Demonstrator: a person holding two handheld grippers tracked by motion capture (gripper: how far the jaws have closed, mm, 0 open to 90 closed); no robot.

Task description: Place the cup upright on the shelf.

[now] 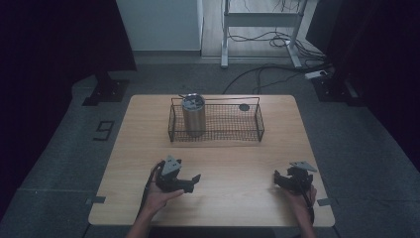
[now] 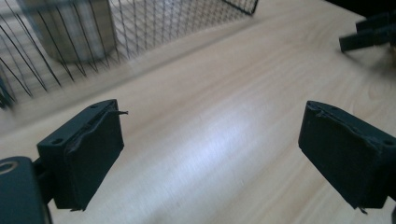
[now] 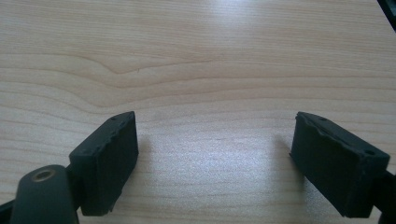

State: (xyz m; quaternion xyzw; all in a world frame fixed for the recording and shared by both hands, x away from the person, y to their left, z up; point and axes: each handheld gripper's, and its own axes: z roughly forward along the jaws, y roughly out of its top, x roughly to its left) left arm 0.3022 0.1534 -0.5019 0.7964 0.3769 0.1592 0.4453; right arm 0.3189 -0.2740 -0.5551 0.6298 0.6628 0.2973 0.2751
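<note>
Both grippers rest low on the table [image 1: 148, 124] with nothing between their jaws: the left gripper [image 1: 190, 181] has its jaws spread wide, and the right gripper [image 1: 282, 179] stands just as wide over bare wood grain. The thing nearest to them is the cup [image 1: 193, 115], a metal tumbler standing upright in the left end of a wire basket [image 1: 237, 130]; it lies ahead of the left gripper and slightly to its right, well apart from it, and farther ahead and off to the left of the right gripper. In the left gripper view the cup [image 2: 74, 32] shows blurred behind the basket [image 2: 154, 28] mesh, up and to the left of that gripper's left jaw, while the right gripper's jaw tips [image 2: 369, 30] sit far off to the right. A small dark disc [image 1: 244, 107] lies near the basket's far right corner, and whether it sits inside the basket or just behind it I cannot tell. The cup looks stiff and smooth-walled, probably steel, so likely slippery against the pads and of some weight, and something seems to sit inside it, though it is too small to make out. The best hold is probably across its upper wall, above the basket's rim, with the jaws opened about as wide as now, then a lift straight up to clear the wire.
</note>
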